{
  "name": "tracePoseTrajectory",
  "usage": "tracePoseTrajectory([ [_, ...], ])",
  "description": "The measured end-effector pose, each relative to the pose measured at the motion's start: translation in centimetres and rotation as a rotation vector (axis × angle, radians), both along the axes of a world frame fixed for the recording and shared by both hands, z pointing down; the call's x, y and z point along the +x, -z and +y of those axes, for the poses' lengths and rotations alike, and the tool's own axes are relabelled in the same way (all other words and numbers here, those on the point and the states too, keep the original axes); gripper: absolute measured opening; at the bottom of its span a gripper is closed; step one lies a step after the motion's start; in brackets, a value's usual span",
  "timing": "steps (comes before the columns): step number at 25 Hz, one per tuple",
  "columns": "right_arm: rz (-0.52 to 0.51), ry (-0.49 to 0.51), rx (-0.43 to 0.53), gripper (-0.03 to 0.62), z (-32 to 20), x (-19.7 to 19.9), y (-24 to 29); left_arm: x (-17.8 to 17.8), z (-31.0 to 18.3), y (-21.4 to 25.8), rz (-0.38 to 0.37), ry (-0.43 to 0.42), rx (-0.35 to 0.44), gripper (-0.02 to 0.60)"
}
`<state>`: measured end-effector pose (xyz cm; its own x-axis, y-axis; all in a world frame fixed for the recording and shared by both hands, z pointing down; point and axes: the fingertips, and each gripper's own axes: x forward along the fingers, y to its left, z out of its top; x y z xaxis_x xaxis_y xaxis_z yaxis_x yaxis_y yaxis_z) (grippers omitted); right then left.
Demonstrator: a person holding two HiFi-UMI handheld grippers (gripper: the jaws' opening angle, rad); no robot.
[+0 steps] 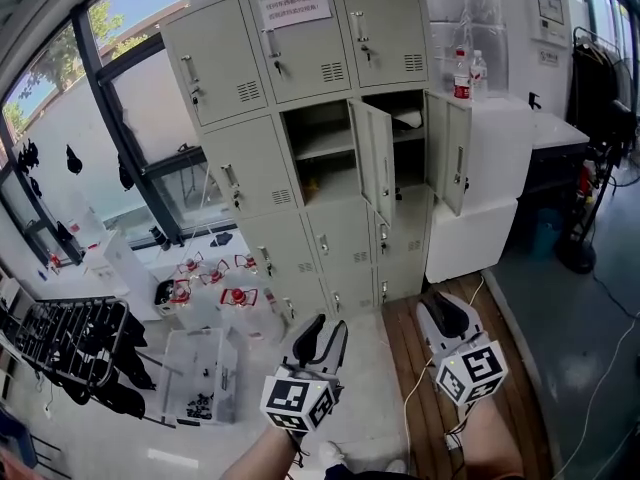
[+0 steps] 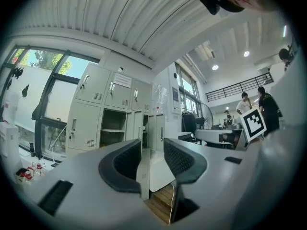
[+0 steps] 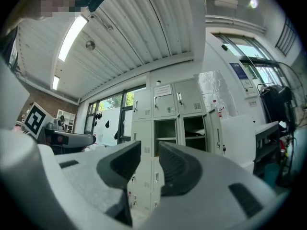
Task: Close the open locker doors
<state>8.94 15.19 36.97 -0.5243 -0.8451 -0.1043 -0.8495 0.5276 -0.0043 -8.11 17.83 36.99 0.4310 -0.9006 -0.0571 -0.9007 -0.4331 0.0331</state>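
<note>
Centre door (image 1: 378,163) and right door (image 1: 455,153) stand open in the locker bank (image 1: 230,178) at twelve to one o'clock, well apart from me. Left gripper (image 1: 322,333) and right gripper (image 1: 447,313): jaws apart, empty. I judge this the approach; next, I close in and push each door shut.

The print on the notice (image 1: 290,4), ahead of the right gripper (image 1: 447,308), is too small to be read. Behind it, the right forearm (image 1: 497,446) is cut off by the head view's lower edge. The lower locker doors (image 3: 154,175) are partly hidden by its jaws.
</note>
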Motion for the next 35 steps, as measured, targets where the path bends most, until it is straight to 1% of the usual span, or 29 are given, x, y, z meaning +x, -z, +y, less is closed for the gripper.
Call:
tracePoseTrajectory([
  [5, 0.01, -0.003, -0.005, 0.156, -1.5, -2.5, -0.1, -2.2, -1.8, -0.4, -0.013, -0.017, -0.007, 0.244],
  [10, 0.014, -0.02, -0.011, 0.203, -3.0, -5.0, -0.2, -4.7, -3.7, -0.7, -0.008, -0.039, -0.014, 0.3],
  [13, 0.015, -0.038, -0.014, 0.216, -4.0, -6.5, -0.1, -6.3, -4.8, -0.7, -0.003, -0.055, -0.017, 0.309],
  [26, -0.003, -0.147, 0.006, 0.217, -7.5, -11.8, 0.8, -12.9, -9.2, -1.0, 0.008, -0.126, -0.013, 0.314],
  [32, 0.007, -0.164, 0.002, 0.217, -8.2, -13.4, 0.9, -14.7, -9.8, -1.2, 0.022, -0.141, -0.016, 0.316],
  [35, 0.004, -0.163, 0.004, 0.217, -9.2, -13.9, 1.2, -15.9, -10.3, -1.2, 0.025, -0.128, -0.018, 0.318],
])
